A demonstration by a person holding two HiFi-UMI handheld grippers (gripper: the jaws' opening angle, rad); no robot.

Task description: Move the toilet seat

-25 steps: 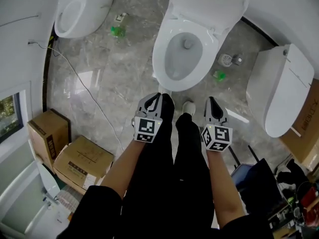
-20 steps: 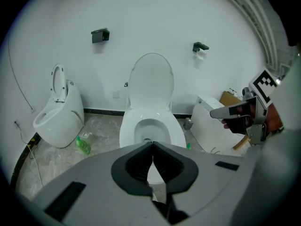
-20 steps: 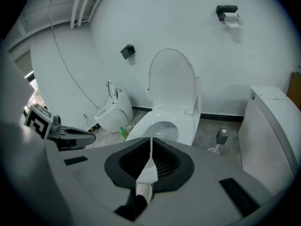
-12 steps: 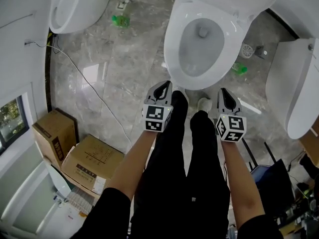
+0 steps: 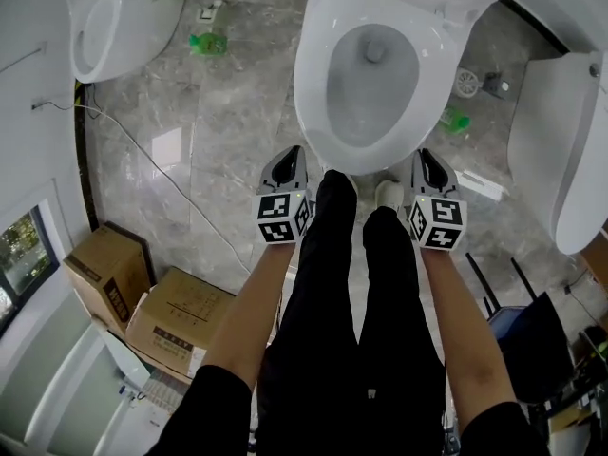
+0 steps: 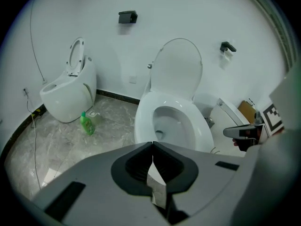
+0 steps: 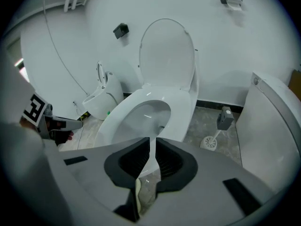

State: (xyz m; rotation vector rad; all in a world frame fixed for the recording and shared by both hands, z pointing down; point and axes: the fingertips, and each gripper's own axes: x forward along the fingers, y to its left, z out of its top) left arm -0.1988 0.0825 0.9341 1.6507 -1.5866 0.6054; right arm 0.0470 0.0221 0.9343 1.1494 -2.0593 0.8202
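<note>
Jaws closed and empty, left gripper [image 5: 291, 153] and right gripper [image 5: 426, 157] hang either side of the toilet [image 5: 372, 88] front, placed to reach the lowered toilet seat [image 5: 310, 76] below the upright lid [image 6: 178, 67].

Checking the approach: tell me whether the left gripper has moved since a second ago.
Yes. The left gripper has advanced toward the toilet seat. Its shut tips, earlier just short of the seat's front edge, now sit beside its front-left rim.

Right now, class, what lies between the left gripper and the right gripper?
The person's black-trousered legs and shoes stand between the left gripper and the right gripper; the head view shows this.
</note>
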